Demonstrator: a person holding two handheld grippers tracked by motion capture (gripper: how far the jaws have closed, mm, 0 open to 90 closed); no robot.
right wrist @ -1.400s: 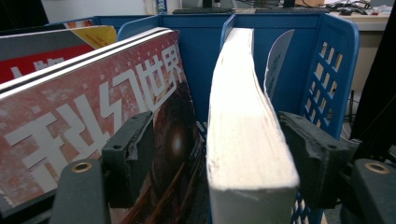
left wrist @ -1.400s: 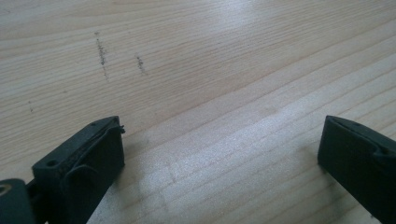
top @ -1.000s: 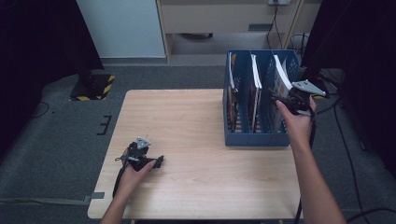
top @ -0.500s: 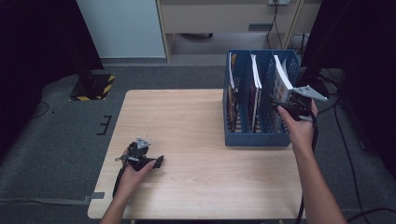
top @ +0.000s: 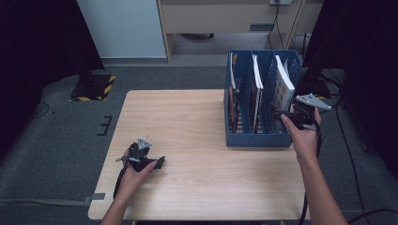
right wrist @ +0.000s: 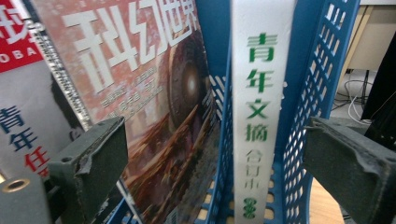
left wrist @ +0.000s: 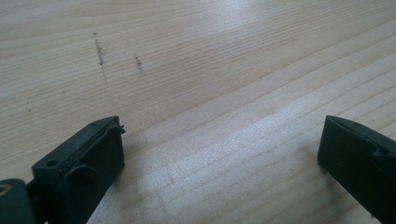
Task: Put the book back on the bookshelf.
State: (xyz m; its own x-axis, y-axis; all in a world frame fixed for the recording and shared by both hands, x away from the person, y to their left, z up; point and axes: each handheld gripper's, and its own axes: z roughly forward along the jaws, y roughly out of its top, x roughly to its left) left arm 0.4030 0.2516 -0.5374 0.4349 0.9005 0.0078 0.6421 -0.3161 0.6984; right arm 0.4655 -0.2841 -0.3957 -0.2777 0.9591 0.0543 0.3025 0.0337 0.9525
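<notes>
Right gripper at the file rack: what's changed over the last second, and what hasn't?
The right gripper has drawn back a little from the blue rack toward the person, and its jaws have just been opening; they now stand wide and clear of the white-spined book, which sits in the rack's right compartment. The left gripper rests open on the table as before, and the rack and books have not shifted.

Left claw [top: 158,162] open and low; right claw [top: 278,112] raised, jaws just opened wide.
</notes>
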